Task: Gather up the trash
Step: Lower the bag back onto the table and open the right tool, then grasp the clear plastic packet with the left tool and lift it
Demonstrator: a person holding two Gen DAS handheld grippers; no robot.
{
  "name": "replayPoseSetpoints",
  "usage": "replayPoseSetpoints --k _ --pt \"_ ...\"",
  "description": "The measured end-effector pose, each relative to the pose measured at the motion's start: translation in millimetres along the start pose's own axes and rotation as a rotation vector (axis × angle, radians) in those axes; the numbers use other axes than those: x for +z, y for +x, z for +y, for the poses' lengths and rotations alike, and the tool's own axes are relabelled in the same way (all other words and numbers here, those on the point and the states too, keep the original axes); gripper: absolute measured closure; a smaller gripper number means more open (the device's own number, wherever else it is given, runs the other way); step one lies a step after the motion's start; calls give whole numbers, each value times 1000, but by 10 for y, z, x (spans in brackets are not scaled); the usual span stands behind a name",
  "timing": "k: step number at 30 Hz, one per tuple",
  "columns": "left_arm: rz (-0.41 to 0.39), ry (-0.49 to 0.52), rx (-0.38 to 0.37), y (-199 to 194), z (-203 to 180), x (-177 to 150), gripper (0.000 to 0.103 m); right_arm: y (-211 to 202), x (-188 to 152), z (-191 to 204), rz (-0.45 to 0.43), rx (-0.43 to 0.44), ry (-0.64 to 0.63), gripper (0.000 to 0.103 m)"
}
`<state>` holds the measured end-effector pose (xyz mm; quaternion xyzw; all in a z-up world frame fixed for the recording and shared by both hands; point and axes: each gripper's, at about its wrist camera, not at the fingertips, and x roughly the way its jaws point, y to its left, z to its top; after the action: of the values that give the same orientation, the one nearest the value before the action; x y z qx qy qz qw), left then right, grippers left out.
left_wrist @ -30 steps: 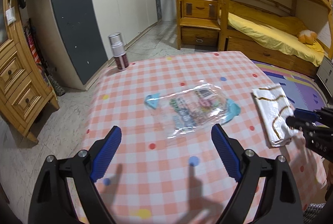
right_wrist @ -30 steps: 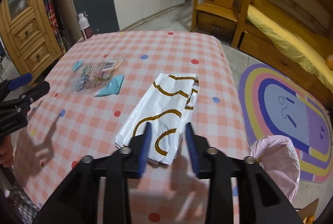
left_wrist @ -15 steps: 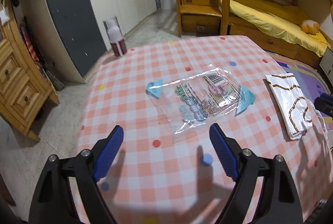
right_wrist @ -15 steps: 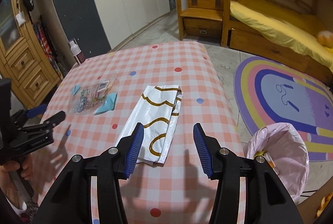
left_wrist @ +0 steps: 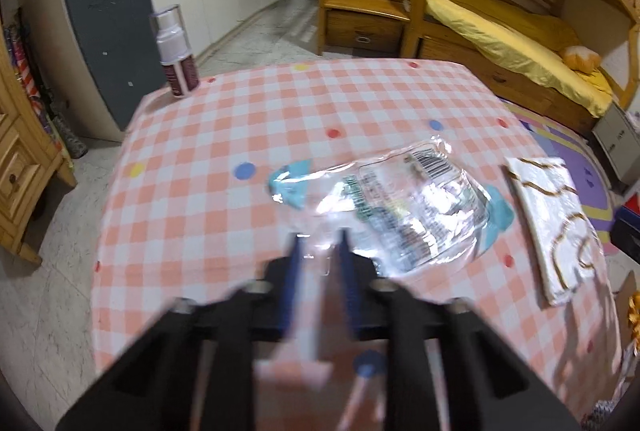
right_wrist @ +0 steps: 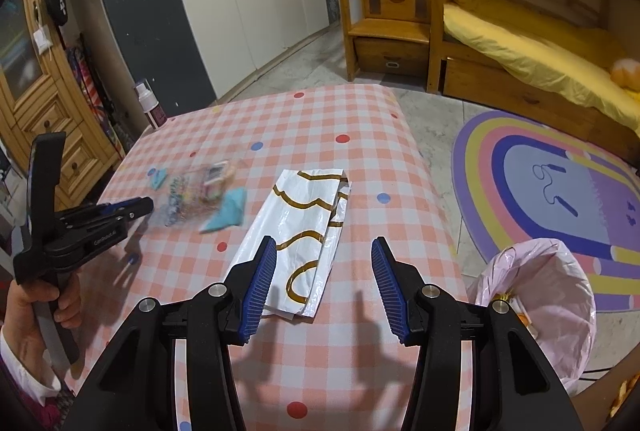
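A crumpled clear plastic wrapper with printed labels and blue corners lies on the pink checked tablecloth. My left gripper is shut on the wrapper's near edge. The right wrist view shows the same grip from the side, the left gripper pinching the blurred wrapper. A folded white plastic bag with gold lines lies to the wrapper's right. My right gripper hangs open just above that bag's near end, with nothing held.
A spray bottle stands at the table's far left corner. A bin with a pink liner sits on the floor right of the table, beside a rainbow rug. Wardrobes, a wooden dresser and a bunk bed ring the room.
My left gripper came forward and down to the wrapper's near edge and its jaws closed from wide open onto it. The right gripper's jaws spread wider above the white bag.
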<state>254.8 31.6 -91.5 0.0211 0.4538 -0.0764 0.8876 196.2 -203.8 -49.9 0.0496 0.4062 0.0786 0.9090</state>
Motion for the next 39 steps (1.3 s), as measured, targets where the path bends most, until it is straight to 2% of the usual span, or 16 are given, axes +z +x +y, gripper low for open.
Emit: replayPoseSetpoints --k 3,8,10,12,13,15,16,17,19,22,26,32,39 --pt "9 22 1 -64 -82 -98 101 22 3 27 6 7 -9 52" --pt "29 36 -88 -328 -208 -341 100 31 0 81 9 12 -20 52" --pt "3 56 -74 -407 -244 -376 100 17 -5 90 4 13 -21 52" --pt "-34 76 -14 -437 -245 -353 97 14 -8 94 1 13 -21 52" --pt "-43 72 6 -421 -219 -316 93 15 -9 96 1 11 -23 52" --pt "-50 47 27 -366 -157 -243 72 15 -6 98 2 7 -26 52" --pt "-61 39 34 -345 -140 -192 58 13 -2 94 1 5 -26 52" --pt "-76 39 49 -300 -132 -114 53 16 5 89 1 3 -25 52" --pt "-86 48 63 -229 -133 -5 51 20 12 70 2 1 -22 52" --pt "-70 38 56 -70 -130 95 40 26 11 45 4 -5 -22 52" --pt "-71 73 60 96 -221 207 27 36 2 -4 8 -11 -15 52" --pt "-13 97 28 262 -256 233 26 46 -10 -58 11 -14 -5 52" --pt "24 136 69 64 -356 -20 34 72 -16 -54 16 -15 -20 52"
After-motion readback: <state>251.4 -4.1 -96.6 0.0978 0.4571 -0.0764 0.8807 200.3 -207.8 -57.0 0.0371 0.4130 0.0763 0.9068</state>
